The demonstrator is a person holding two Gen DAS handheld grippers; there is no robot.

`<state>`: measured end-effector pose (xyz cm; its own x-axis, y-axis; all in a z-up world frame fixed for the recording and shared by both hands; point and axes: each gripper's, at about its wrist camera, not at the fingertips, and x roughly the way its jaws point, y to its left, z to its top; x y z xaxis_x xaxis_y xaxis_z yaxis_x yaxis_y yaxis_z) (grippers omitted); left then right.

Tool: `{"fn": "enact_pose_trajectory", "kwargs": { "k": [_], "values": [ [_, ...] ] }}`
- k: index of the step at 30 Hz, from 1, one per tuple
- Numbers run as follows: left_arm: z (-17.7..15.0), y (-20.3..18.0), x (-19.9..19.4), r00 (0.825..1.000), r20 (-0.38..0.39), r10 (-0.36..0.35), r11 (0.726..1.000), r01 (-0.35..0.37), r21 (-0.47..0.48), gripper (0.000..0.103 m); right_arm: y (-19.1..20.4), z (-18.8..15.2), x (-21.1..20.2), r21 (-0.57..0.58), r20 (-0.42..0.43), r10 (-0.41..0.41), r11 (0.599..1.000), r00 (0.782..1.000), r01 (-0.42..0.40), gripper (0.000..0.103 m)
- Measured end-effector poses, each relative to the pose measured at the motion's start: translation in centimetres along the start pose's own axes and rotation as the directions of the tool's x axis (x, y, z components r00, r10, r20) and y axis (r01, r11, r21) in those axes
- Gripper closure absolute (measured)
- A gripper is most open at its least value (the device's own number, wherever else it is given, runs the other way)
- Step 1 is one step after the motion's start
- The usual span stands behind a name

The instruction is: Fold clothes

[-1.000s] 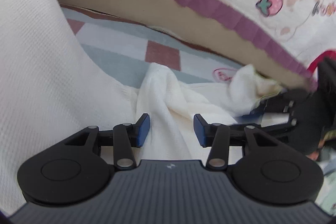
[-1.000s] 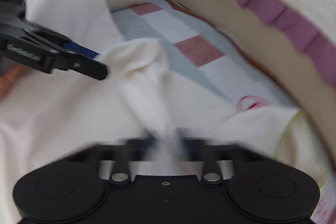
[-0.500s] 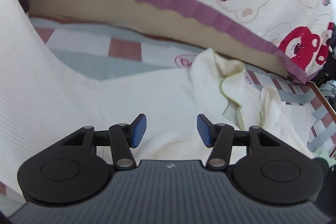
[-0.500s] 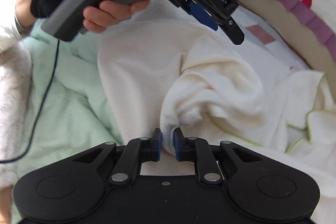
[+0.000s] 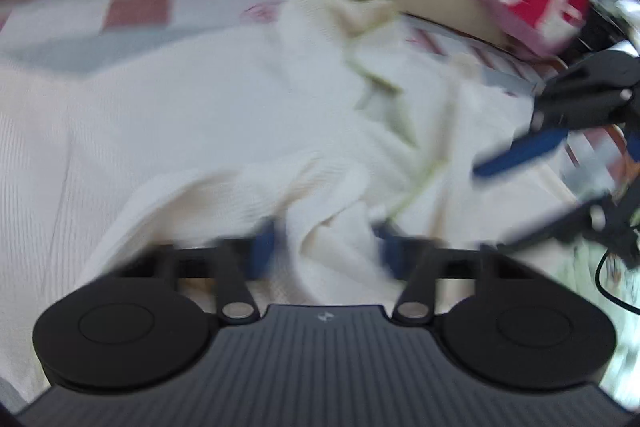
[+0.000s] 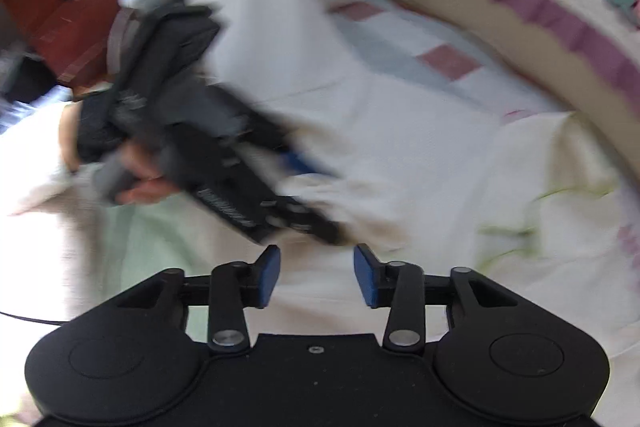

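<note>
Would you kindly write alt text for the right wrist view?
The open right gripper hovers over a cream waffle-knit garment spread on a checked bedsheet. The black left gripper, in the person's gloved left hand, reaches into the fabric; the image is motion-blurred.

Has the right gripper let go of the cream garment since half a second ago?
Yes. The right gripper now stands open with nothing between its pads, where it pinched a fold of the cream garment before; it sits back from that bunch.

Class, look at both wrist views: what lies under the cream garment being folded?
Beyond the cream garment, a checked sheet shows; at its near left, pale green fabric. Directly beneath is covered. A fold sits between the open left gripper.
</note>
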<state>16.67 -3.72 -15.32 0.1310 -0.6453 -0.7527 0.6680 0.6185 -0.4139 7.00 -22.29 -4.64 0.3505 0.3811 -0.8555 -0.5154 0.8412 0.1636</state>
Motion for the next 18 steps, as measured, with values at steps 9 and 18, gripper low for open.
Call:
{"fn": "enact_pose_trajectory", "kwargs": {
  "k": [9, 18],
  "values": [
    [-1.0, 2.9, -8.1, 0.955, 0.287, 0.076, 0.942, 0.025, -0.333, 0.092, -4.3, -0.4, 4.7, 0.151, -0.063, 0.121, 0.982, 0.991, -0.110, 0.055],
    [-3.2, 3.9, -7.6, 0.979, 0.130, 0.158, 0.905, -0.091, -0.416, 0.090, 1.9, -4.1, 3.9, -0.054, -0.145, 0.123, 0.990, 0.982, -0.132, 0.054]
  ]
}}
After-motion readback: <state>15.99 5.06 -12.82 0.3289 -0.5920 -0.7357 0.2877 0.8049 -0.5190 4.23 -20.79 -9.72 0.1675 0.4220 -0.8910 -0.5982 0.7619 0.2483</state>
